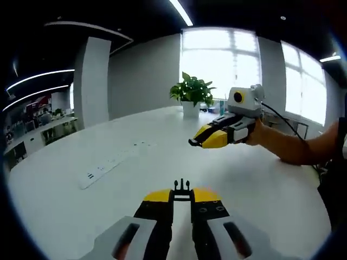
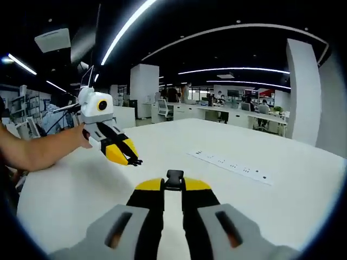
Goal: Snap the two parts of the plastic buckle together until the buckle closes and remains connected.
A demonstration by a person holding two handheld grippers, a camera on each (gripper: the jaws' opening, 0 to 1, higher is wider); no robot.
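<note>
Buckle halves are held up in the air, one in each gripper, above a wide white table (image 1: pixel 65 216). In the left gripper view, the left gripper (image 1: pixel 182 194) has its jaws pressed together on the pronged buckle half (image 1: pixel 182 187), a small black plastic piece whose thin prongs stick out past the yellow jaw tips. Further right in that view, the right gripper (image 1: pixel 196 142) hangs over the table's far side, held by a person's hand (image 1: pixel 259 133), with a dark piece just showing at its tip. A white power strip (image 1: pixel 100 171) lies flat on the table toward its left edge, and a potted plant (image 1: pixel 191 95) stands at the far edge by the windows. In the right gripper view, the left gripper appears at the left, and the right gripper's own jaws are closed on the socket buckle half (image 2: pixel 174 179), a short black block poking out between the yellow tips. The two halves are well apart and not yet joined. Both pieces look light, stiff and smooth, so they could twist or slip in a pinch; the prongs look thin and likely flex, then spring back. A sound hold seems to be on each half's rear body, leaving prongs and socket mouth free to meet squarely.
</note>
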